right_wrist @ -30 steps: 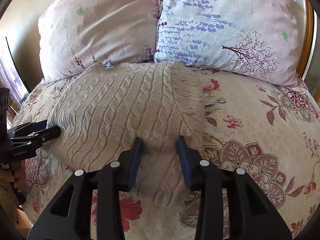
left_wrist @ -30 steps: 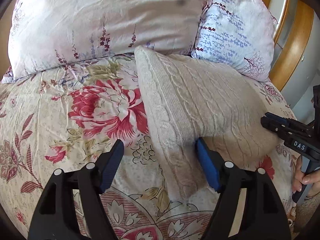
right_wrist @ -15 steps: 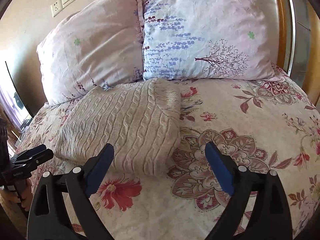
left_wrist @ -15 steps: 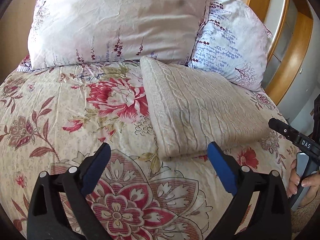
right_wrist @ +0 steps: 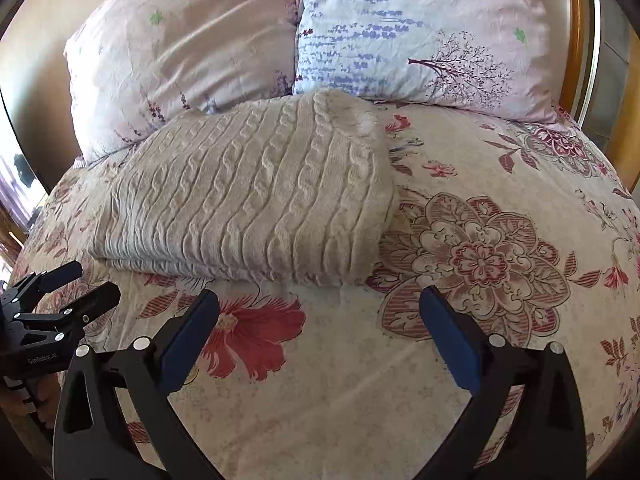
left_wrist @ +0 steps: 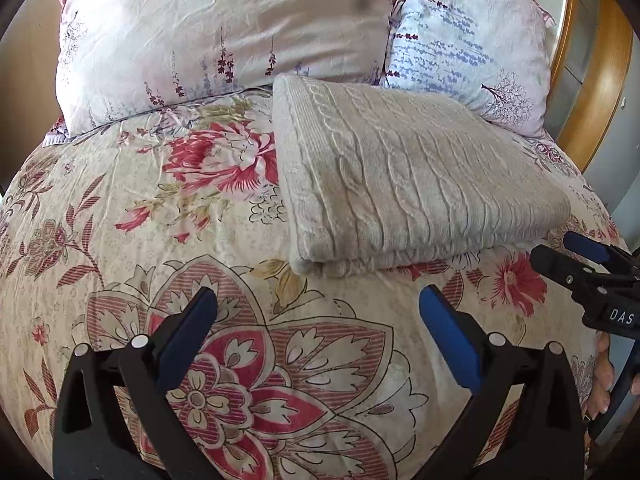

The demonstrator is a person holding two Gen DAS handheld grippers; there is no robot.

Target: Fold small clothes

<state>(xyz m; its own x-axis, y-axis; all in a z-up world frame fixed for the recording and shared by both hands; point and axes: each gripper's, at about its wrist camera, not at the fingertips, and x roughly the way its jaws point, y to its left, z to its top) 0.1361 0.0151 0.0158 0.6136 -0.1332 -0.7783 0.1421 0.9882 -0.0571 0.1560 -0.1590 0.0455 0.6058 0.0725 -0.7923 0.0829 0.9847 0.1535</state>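
Grippers, left [left_wrist: 318, 320] and right [right_wrist: 320, 318], stand wide apart over the flowered bedspread [left_wrist: 120, 264], having just released the sweater [left_wrist: 400, 184]. Beyond them, this cable-knit cream rectangle lies folded before two wrinkled pillows [right_wrist: 180, 48].

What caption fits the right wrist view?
Folded cable-knit sweater lies on the floral bedspread; open right gripper empty before it.

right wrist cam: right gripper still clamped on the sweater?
No: the right gripper stands open over bare bedspread, short of the folded sweater.
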